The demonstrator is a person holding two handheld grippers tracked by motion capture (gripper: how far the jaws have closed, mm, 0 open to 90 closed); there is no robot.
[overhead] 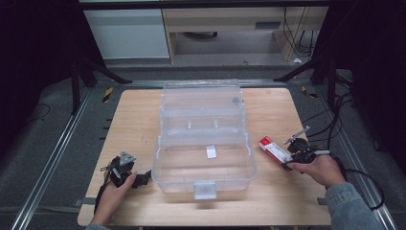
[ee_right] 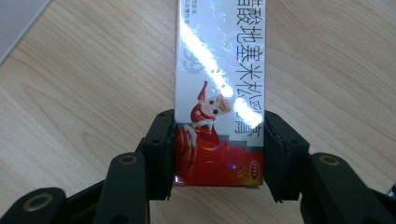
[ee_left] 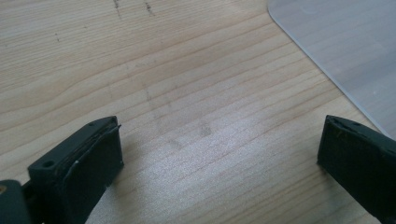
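Holding the right gripper (ee_right: pixel 218 154) low over the desk (overhead: pixel 134 120), you have its two black fingers (ee_right: pixel 159 154) set on either side of a slim cardboard box (ee_right: pixel 219 93). That box is long and rectangular, with a glossy white upper face printed in dark characters, a red lower end and a small cartoon figure; a streak of glare runs across it. The left finger lies against the box's edge, while the right finger sits just beside the other edge with a thin gap, so the pads bracket the box without clearly pressing it.

From above, the box (overhead: pixel 274 149) lies flat on the desk's right side, just beside the big clear plastic case (overhead: pixel 203 139), with your right gripper (overhead: pixel 293 158) at its near end. The case stands open in stepped tiers, its walls transparent and smooth, with a square latch at the front.

Your left gripper (overhead: pixel 139 179) rests on the desk near the case's front left corner. Its fingers (ee_left: pixel 88 163) are spread wide with nothing between them, over pale, straight-grained wood; a rounded corner of the frosted plastic case (ee_left: pixel 345 51) lies just beyond.
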